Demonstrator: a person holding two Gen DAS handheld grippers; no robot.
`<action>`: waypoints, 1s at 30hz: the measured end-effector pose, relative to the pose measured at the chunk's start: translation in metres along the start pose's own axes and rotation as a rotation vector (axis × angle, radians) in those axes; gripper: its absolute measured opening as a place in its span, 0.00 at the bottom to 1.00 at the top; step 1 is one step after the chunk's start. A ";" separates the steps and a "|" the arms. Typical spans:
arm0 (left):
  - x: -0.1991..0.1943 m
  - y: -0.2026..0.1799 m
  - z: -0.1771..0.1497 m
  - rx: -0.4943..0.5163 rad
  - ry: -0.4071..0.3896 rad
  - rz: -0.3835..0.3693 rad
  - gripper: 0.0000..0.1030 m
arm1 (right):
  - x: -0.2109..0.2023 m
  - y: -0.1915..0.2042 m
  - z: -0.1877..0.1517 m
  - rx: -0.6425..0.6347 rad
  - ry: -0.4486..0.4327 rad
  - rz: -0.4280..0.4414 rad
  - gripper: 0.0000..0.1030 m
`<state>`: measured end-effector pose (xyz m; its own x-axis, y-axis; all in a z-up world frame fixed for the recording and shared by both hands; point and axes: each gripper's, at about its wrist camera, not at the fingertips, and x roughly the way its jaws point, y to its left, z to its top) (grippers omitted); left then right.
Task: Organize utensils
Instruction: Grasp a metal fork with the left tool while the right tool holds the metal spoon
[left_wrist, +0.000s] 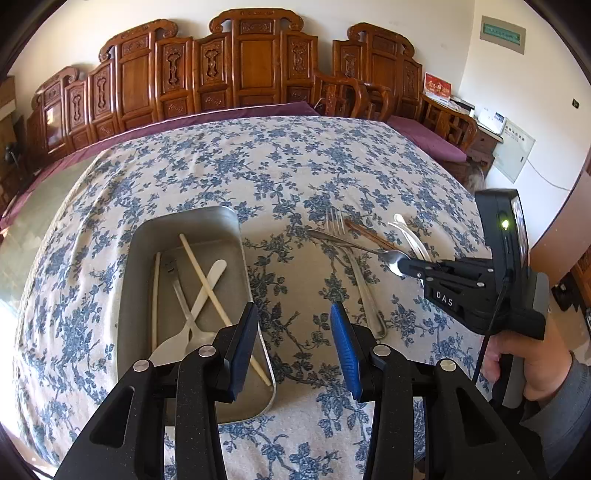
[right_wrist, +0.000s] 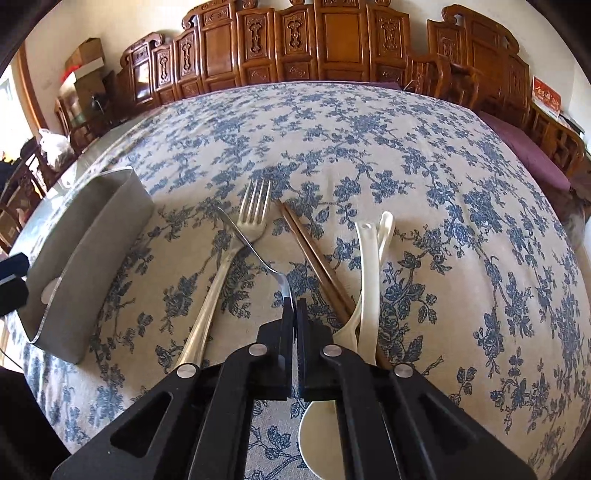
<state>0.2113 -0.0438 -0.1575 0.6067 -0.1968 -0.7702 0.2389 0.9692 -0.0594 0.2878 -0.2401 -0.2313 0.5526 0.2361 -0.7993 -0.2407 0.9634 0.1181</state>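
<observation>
R gripper (right_wrist: 295, 306) pinches metal spoon (right_wrist: 255, 247) by its bowl, centre frame, handle across the fork (right_wrist: 236, 258); L gripper (left_wrist: 293, 347) spread, empty; next: lift, carry to tray (left_wrist: 236, 229) at left.

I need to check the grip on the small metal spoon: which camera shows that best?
The right wrist view: the right gripper is shut on the small metal spoon at its bowl end, seen close up. The left wrist view shows the same spoon from the side, farther off, lying across the fork.
</observation>
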 end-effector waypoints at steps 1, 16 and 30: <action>0.000 -0.002 0.000 0.002 0.000 0.002 0.37 | -0.002 -0.001 0.001 0.003 -0.008 0.006 0.02; 0.017 -0.038 0.017 0.052 0.036 0.034 0.37 | -0.040 -0.042 0.014 0.109 -0.146 0.048 0.02; 0.073 -0.063 0.042 0.056 0.114 0.025 0.37 | -0.041 -0.065 0.010 0.183 -0.148 0.042 0.02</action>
<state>0.2720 -0.1256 -0.1833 0.5232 -0.1517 -0.8386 0.2689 0.9632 -0.0065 0.2886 -0.3112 -0.2006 0.6591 0.2798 -0.6981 -0.1249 0.9561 0.2653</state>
